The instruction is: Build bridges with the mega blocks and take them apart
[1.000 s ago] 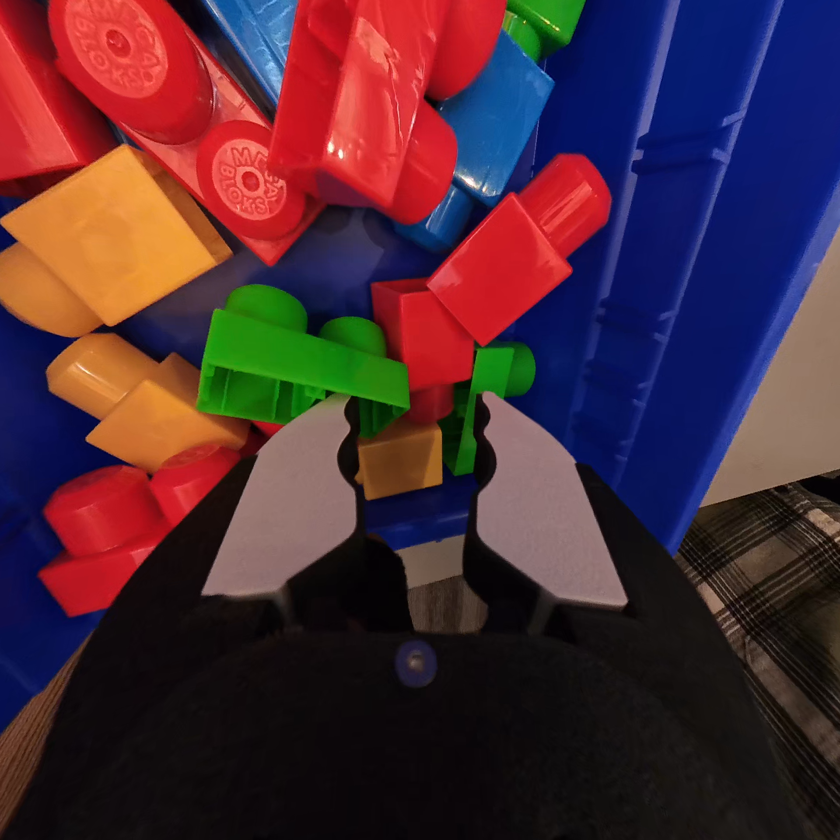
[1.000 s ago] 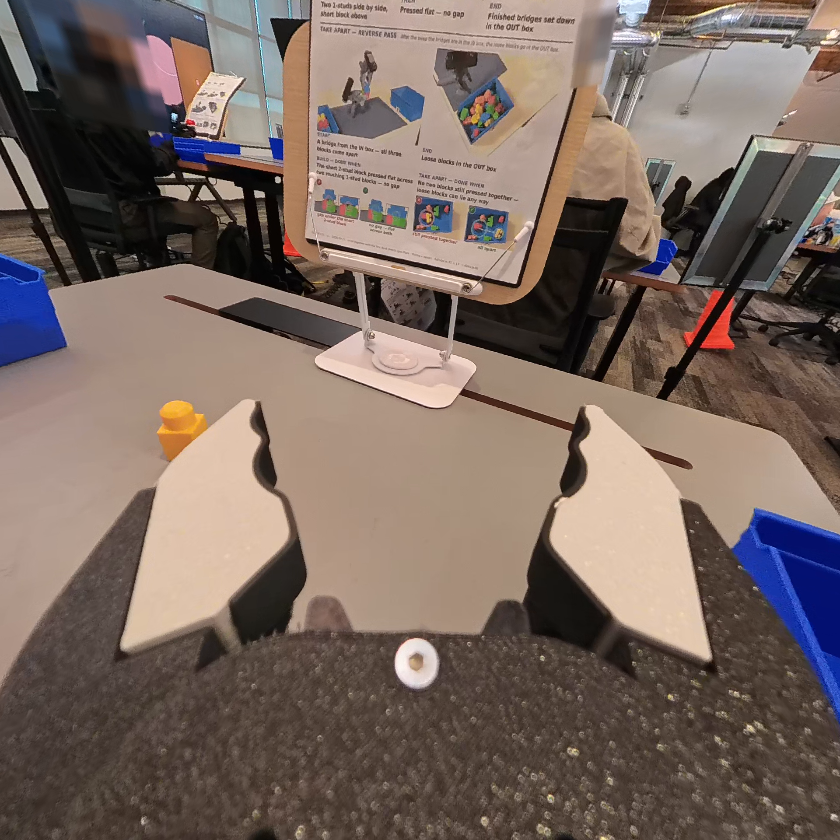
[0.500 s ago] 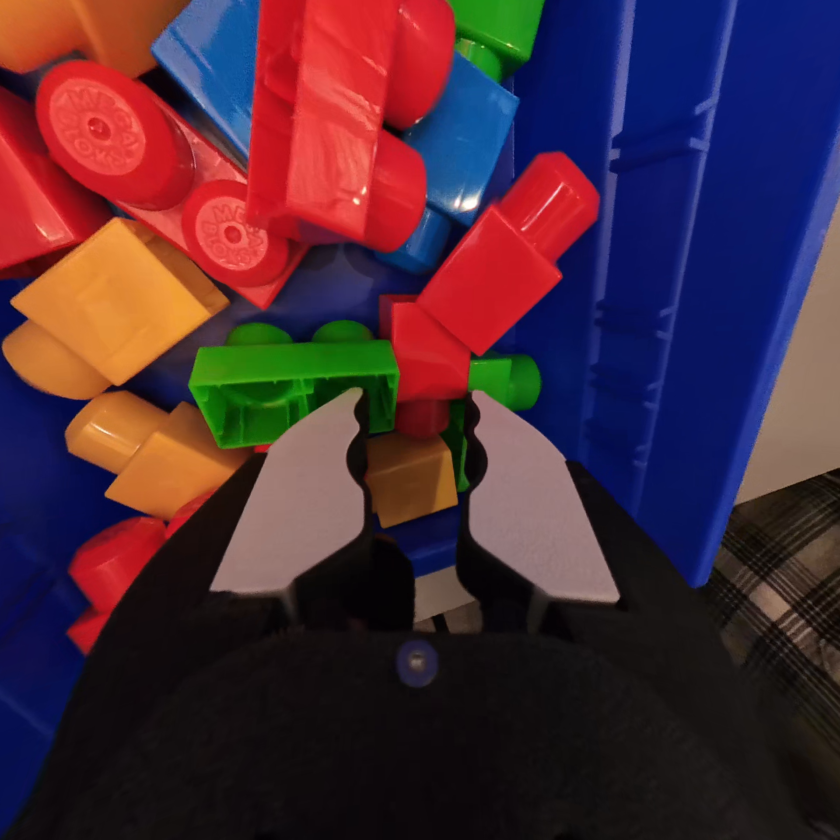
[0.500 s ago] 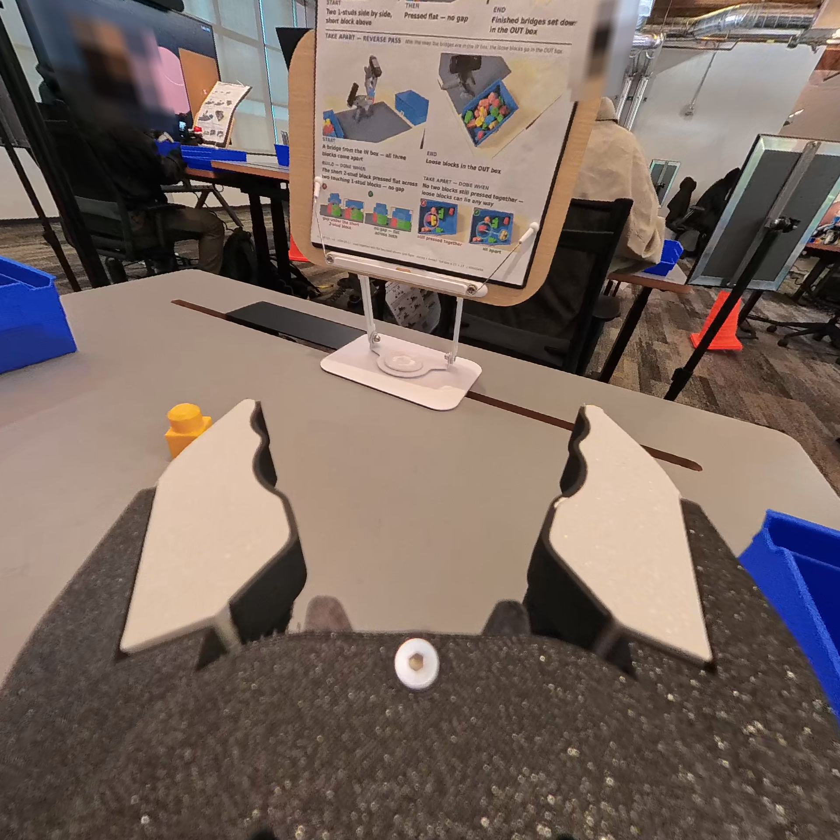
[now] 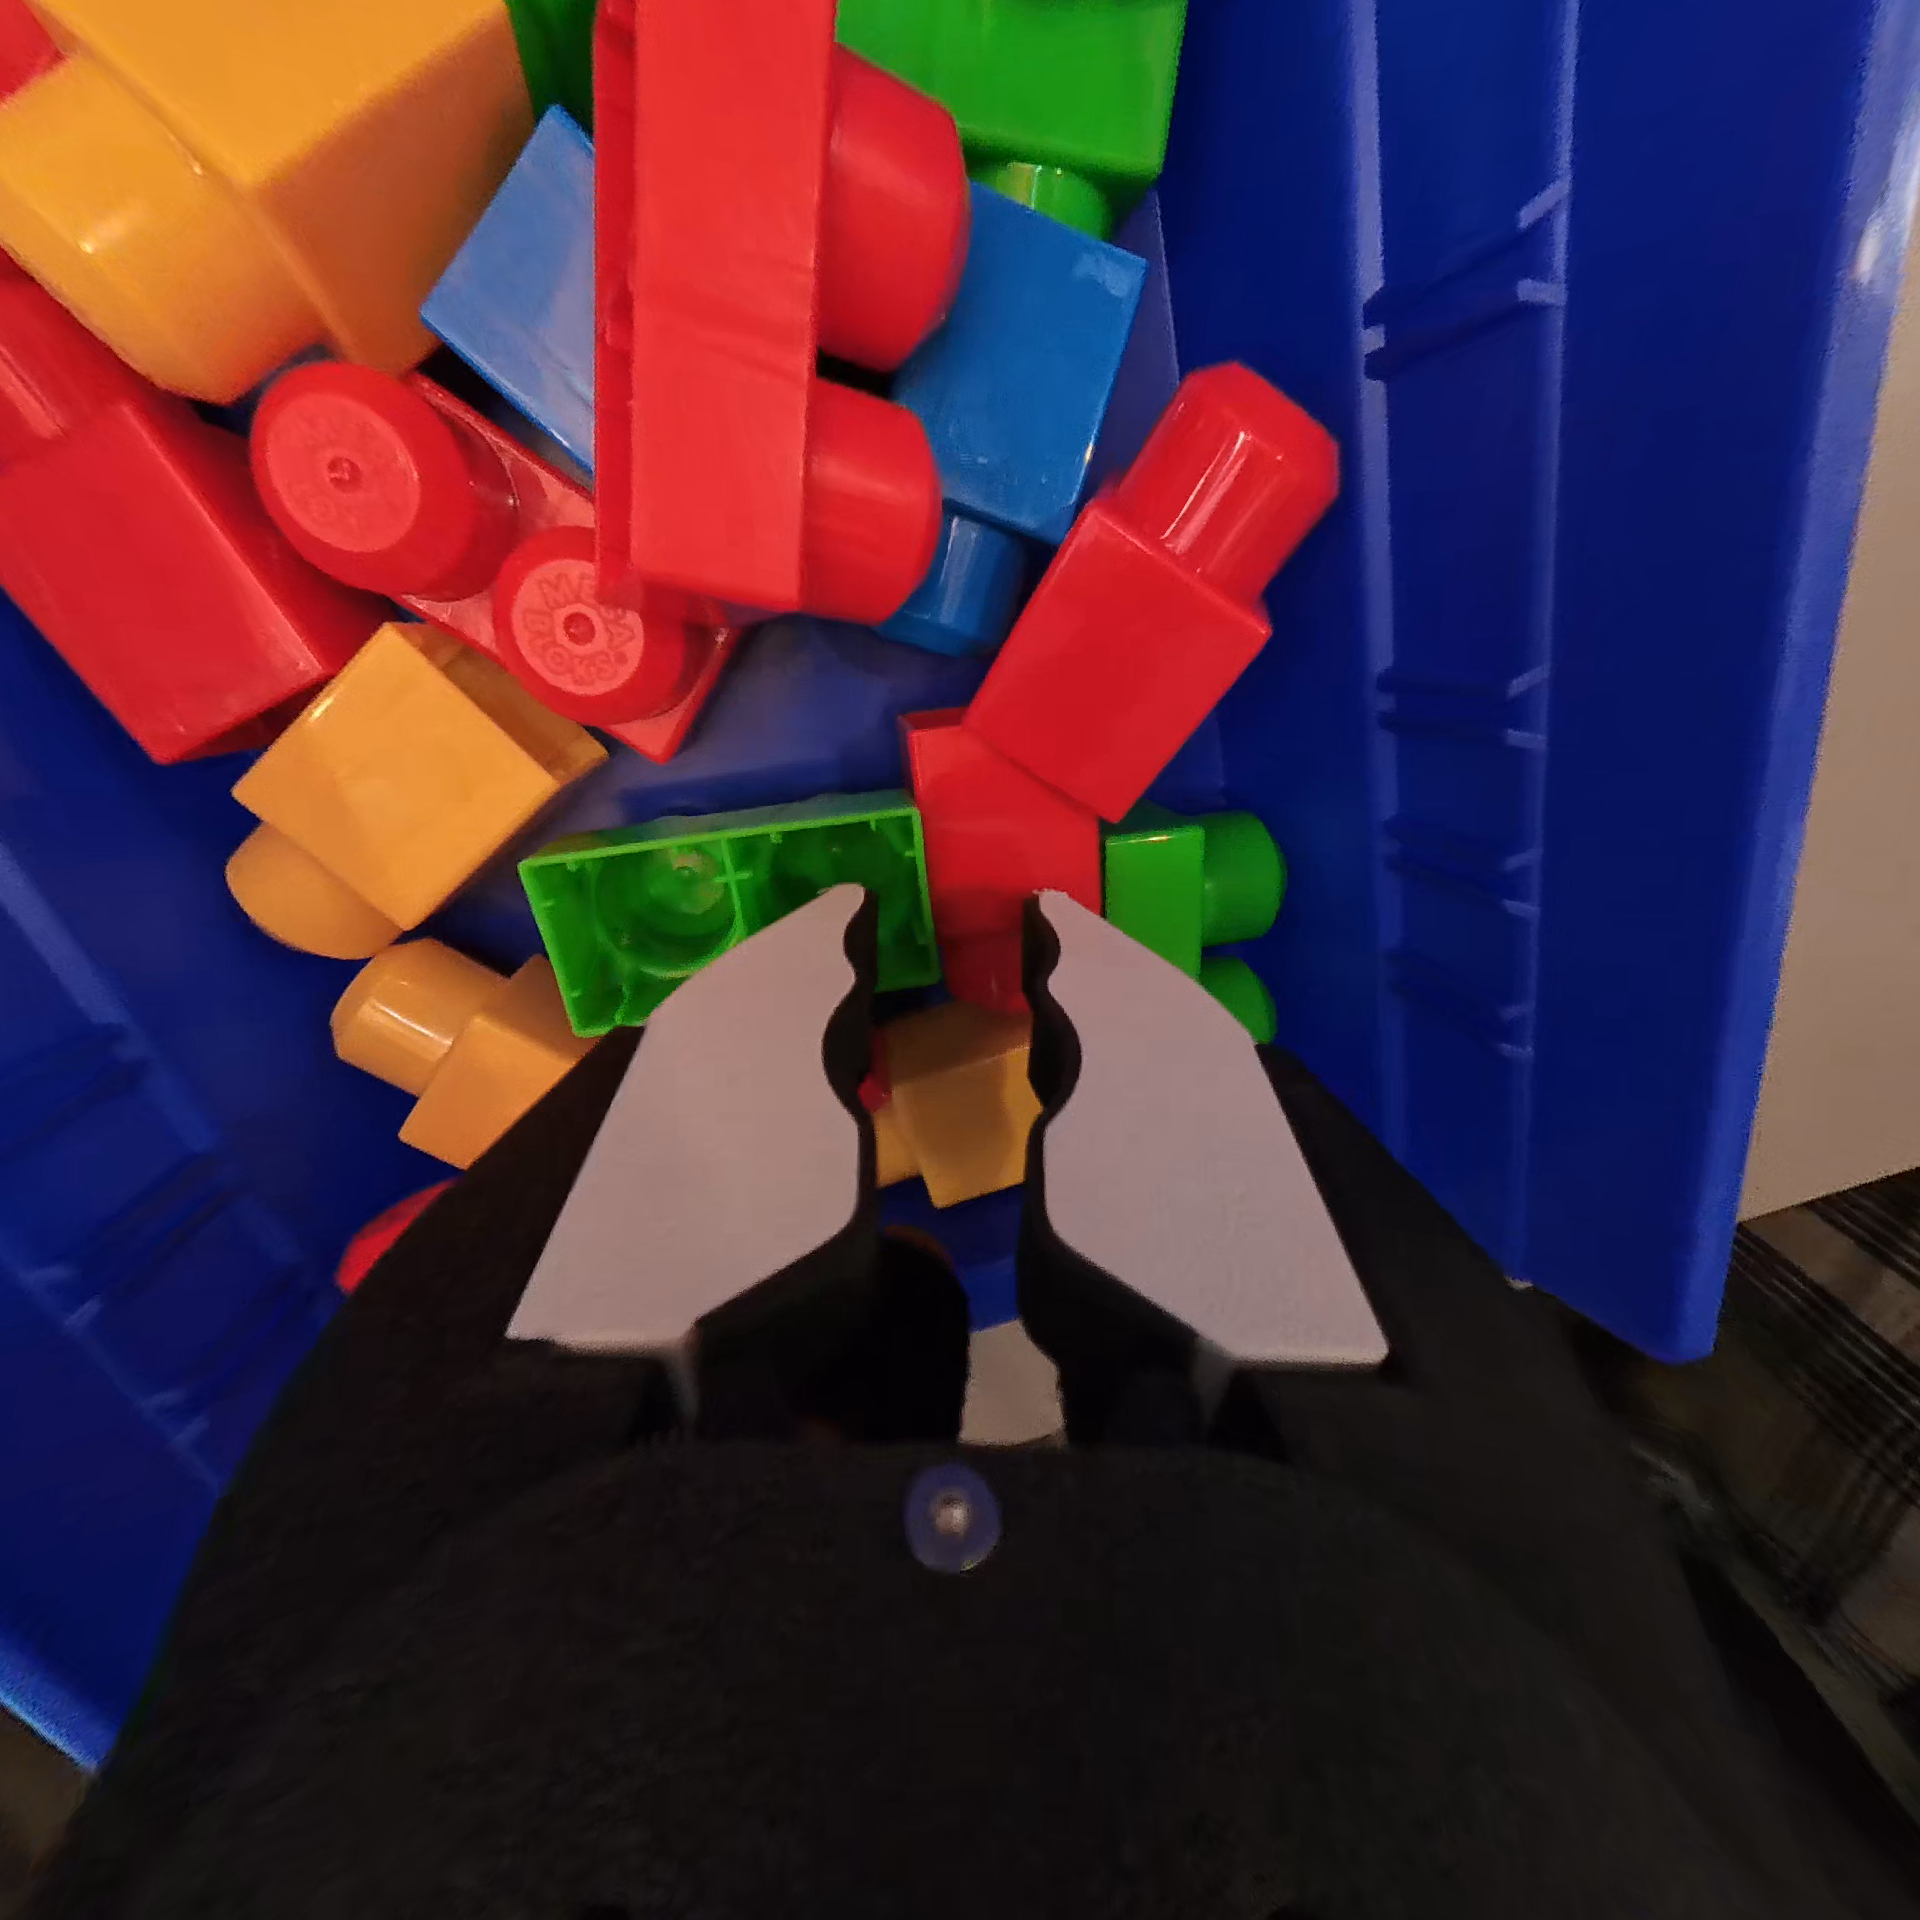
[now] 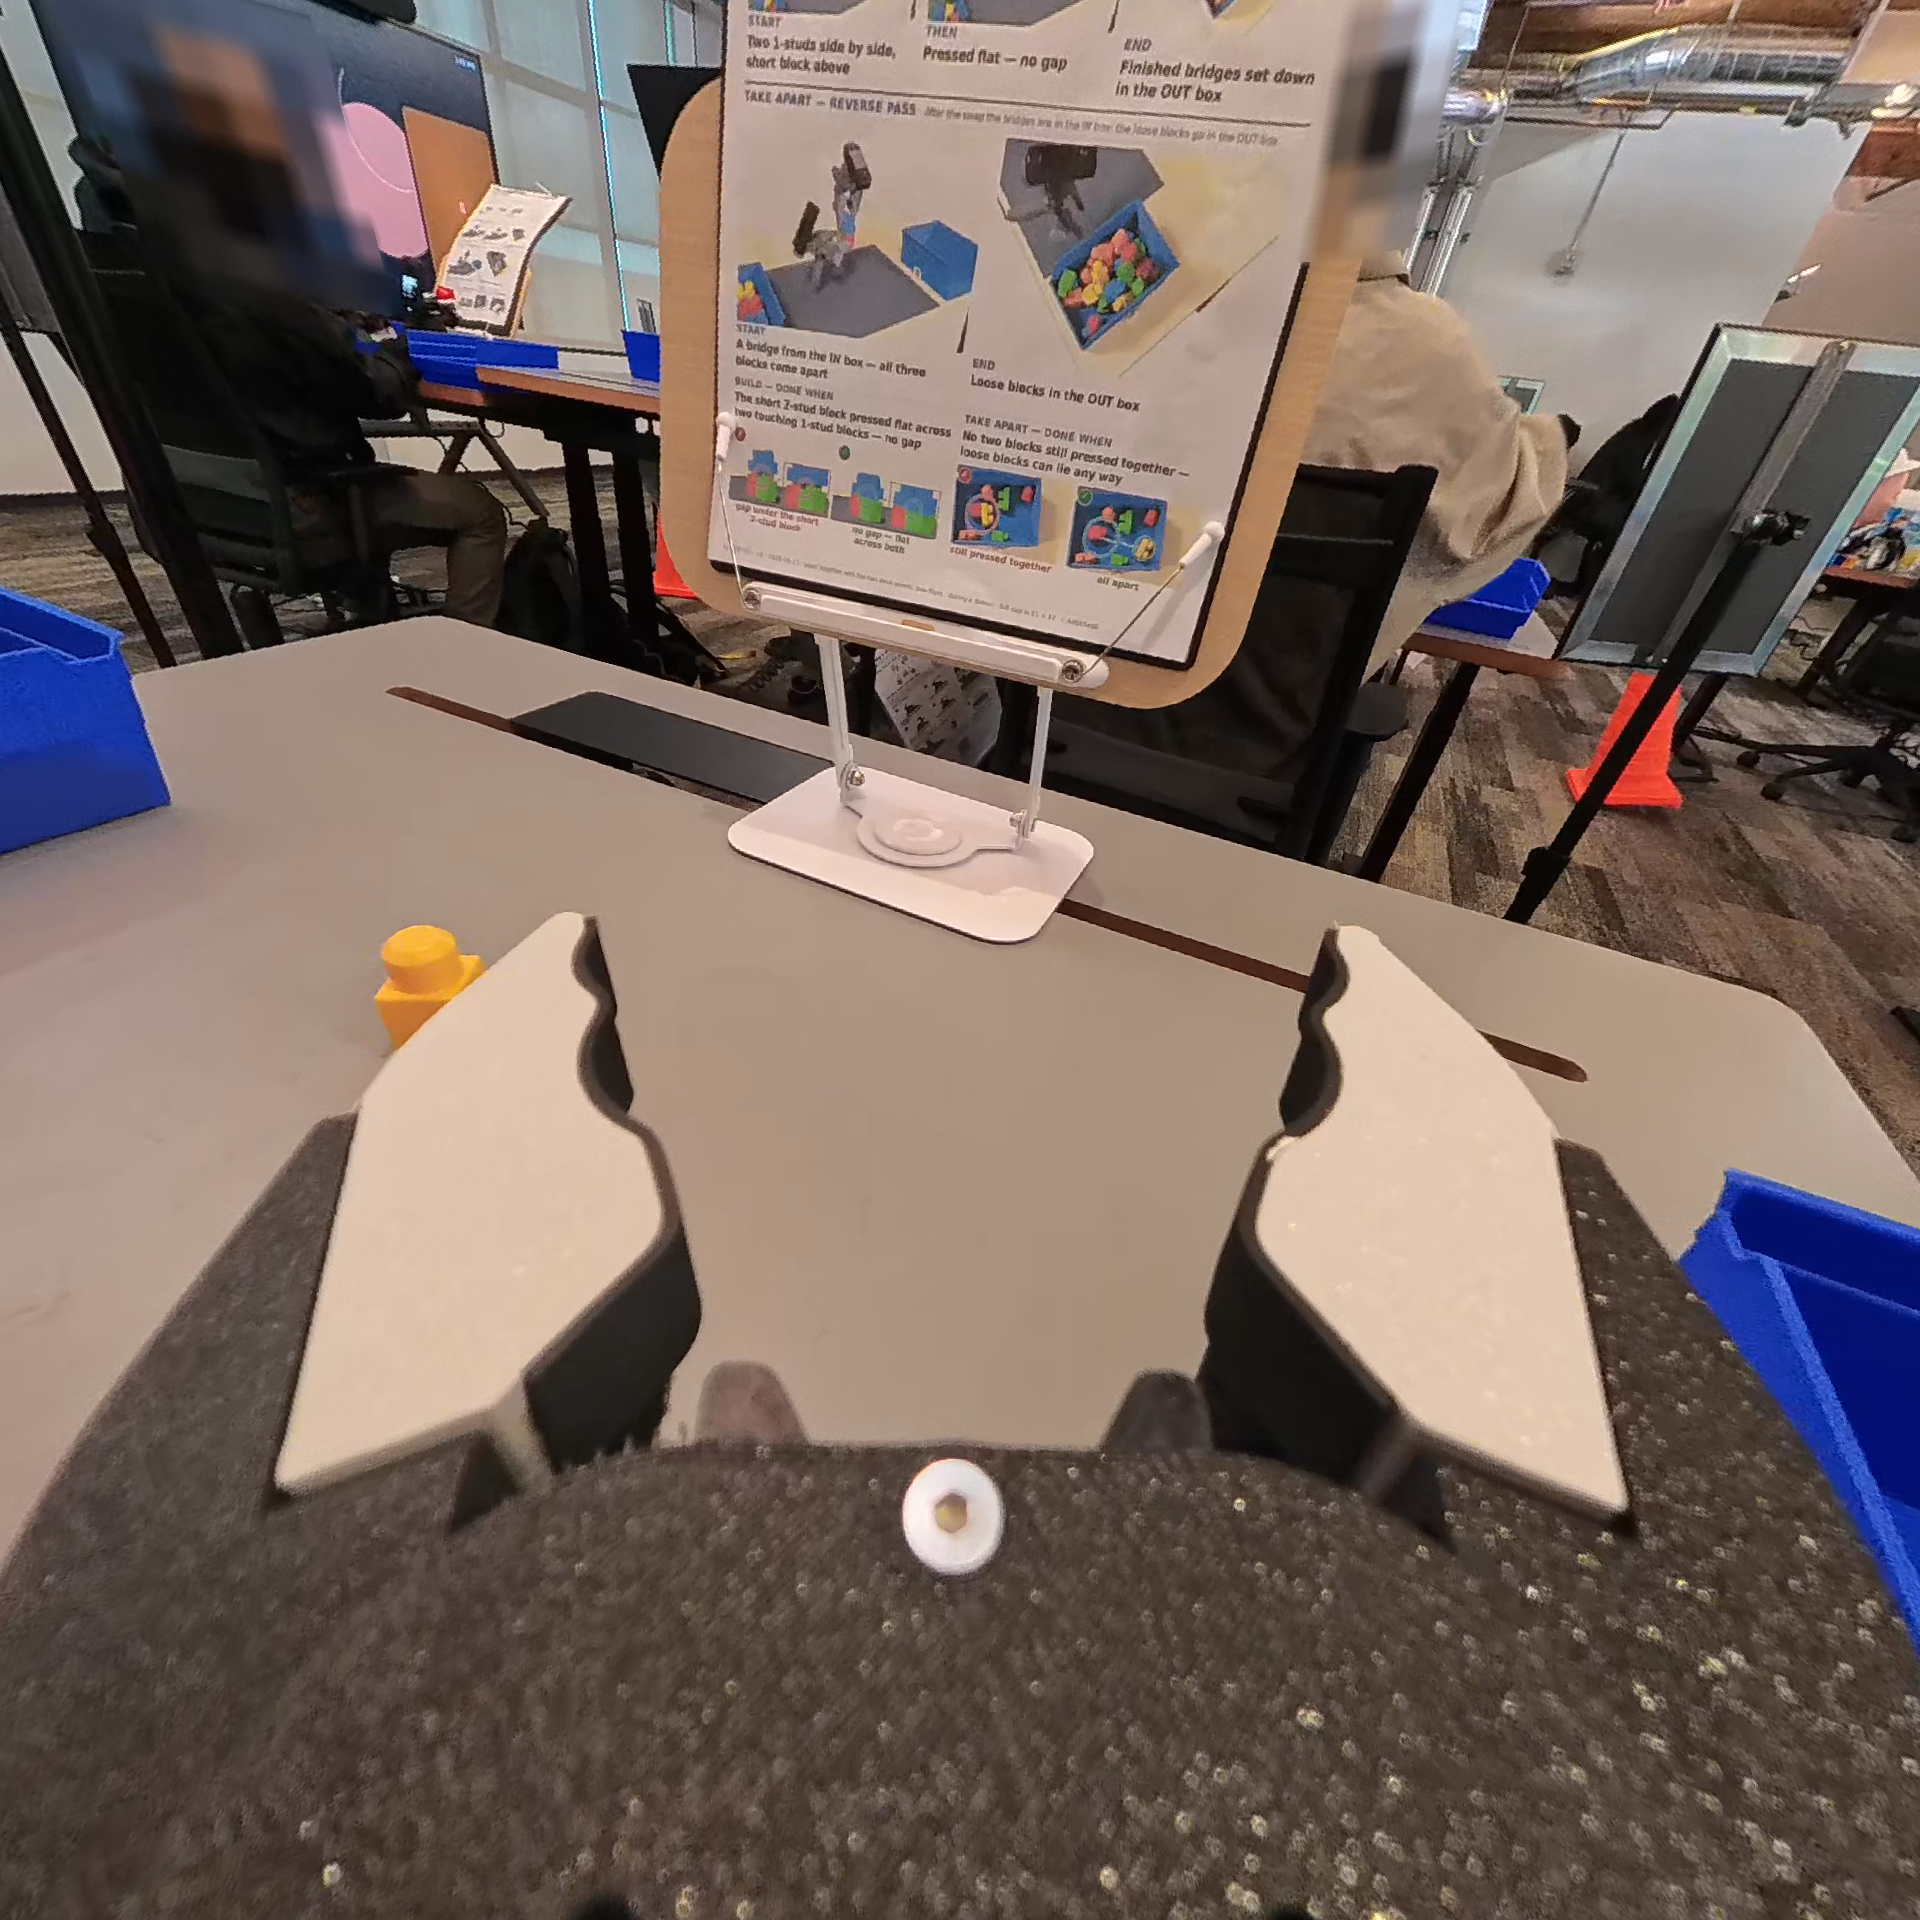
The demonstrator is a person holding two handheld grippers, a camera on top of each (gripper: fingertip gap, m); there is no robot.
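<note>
Left wrist view: yellow block (image 5: pixel 961 1107) part-hidden between the left gripper (image 5: pixel 945 914) fingers, contact with them not discernible; green two-stud block (image 5: pixel 1190 914) mostly covered by the red one-stud block (image 5: pixel 1003 862) and one finger; a red block (image 5: pixel 390 1236) at the gripper body's edge, only a sliver visible; large yellow block (image 5: pixel 239 156) cut by the top edge. Right wrist view: yellow one-stud block (image 6: pixel 421 977) partly behind a right gripper (image 6: pixel 956 956) finger; blue bins (image 6: pixel 62 727) and (image 6: pixel 1818 1340) cut by the left and right edges; instruction sheet (image 6: pixel 997 312) cut at the top, one corner blurred; a seated person (image 6: pixel 291 343) overlaid with mosaic.

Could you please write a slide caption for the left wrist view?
Left gripper reaches into blue bin, fingers straddling a small red block.
</note>
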